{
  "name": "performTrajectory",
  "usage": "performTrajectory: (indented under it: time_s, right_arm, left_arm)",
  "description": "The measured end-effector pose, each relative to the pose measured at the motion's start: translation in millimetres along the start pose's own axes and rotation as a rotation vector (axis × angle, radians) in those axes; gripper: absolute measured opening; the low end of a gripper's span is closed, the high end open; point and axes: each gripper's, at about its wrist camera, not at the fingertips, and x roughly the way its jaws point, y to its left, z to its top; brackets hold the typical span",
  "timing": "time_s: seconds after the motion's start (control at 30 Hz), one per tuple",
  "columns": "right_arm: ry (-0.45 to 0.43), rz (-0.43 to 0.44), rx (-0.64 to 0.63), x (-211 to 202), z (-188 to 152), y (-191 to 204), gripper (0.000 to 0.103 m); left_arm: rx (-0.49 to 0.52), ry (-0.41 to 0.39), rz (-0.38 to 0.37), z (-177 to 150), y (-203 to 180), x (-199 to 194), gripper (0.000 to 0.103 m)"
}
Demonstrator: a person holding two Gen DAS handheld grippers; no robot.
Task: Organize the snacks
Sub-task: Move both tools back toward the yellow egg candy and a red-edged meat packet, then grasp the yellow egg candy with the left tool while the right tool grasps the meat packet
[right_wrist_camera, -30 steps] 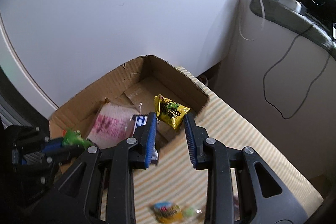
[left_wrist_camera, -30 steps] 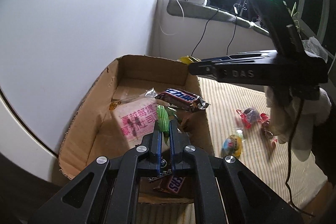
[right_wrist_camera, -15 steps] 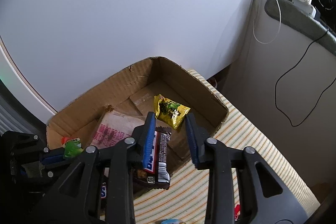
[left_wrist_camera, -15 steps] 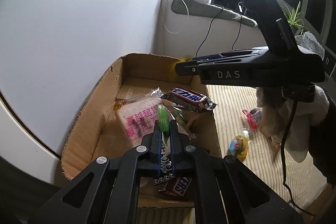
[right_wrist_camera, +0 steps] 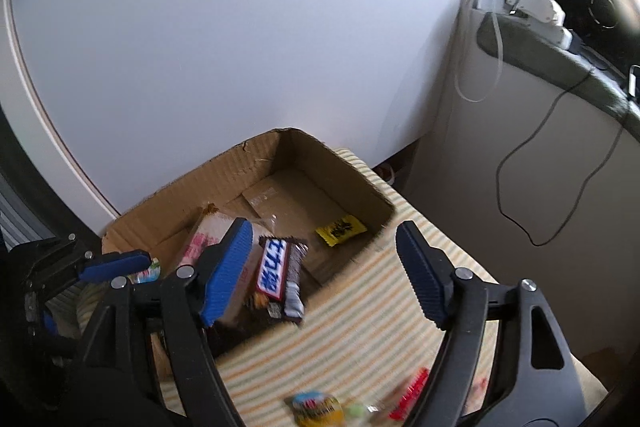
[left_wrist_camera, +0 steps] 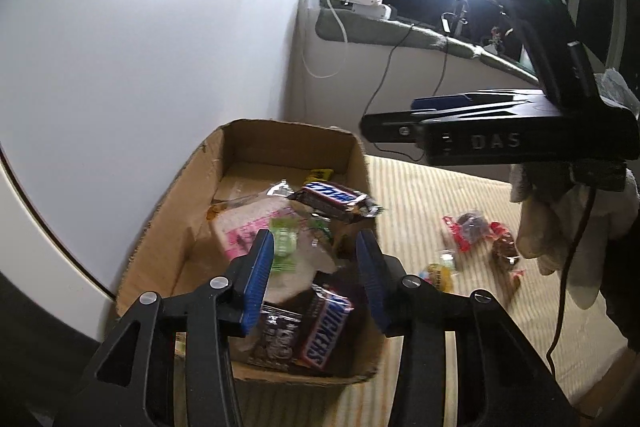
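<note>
Both my grippers are spread wide, holding nothing. My left gripper [left_wrist_camera: 316, 267] hangs over the cardboard box [left_wrist_camera: 176, 211], and the green candy packet [left_wrist_camera: 283, 249] sits just inside my left finger, apparently lying loose on the pink-and-white bread pack [left_wrist_camera: 248, 227], though blur hides any contact. My right gripper [right_wrist_camera: 324, 267] hovers at the box's edge; the blue-labelled Snickers bar [right_wrist_camera: 276, 269] lies just beside its left finger [right_wrist_camera: 226, 267], tilted over the rim.
</note>
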Motion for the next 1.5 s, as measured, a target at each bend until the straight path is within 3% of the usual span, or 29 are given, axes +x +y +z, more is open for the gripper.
performTrajectory:
  time_s: [0.43,0.53,0.6,0.93,1.13,1.27,1.5]
  right_arm:
    - [-0.004,-0.061,0.136,-81,-73,-66,0.077]
    - [0.013,-0.076,0.173,-90,-96,-82,0.078]
    - [0.034,-0.084,0.191,-92,-114,-92,0.086]
    - [0.126,-0.057,0.284,-79,-169,-117,0.087]
    - [0.14,-0.008,0.311,-65,-175,-119,0.087]
    - [0.159,0.005,0.304,-55,-175,-116,0.087]
    - [0.197,0.008,0.305,-34,-174,-114,0.087]
  left_arm:
    - [0.052,0.039,-0.093,-16,-59,4,0.042]
    - [0.068,0.067,-0.129,-22,-77,11,0.048]
    - [0.08,0.079,-0.141,-25,-87,14,0.049]
    - [0.151,0.173,-0.151,-35,-123,52,0.05]
    - [0.165,0.204,-0.105,-35,-123,73,0.051]
    - [0.182,0.212,-0.075,-37,-123,81,0.057]
    - [0.145,0.25,-0.083,-41,-113,93,0.057]
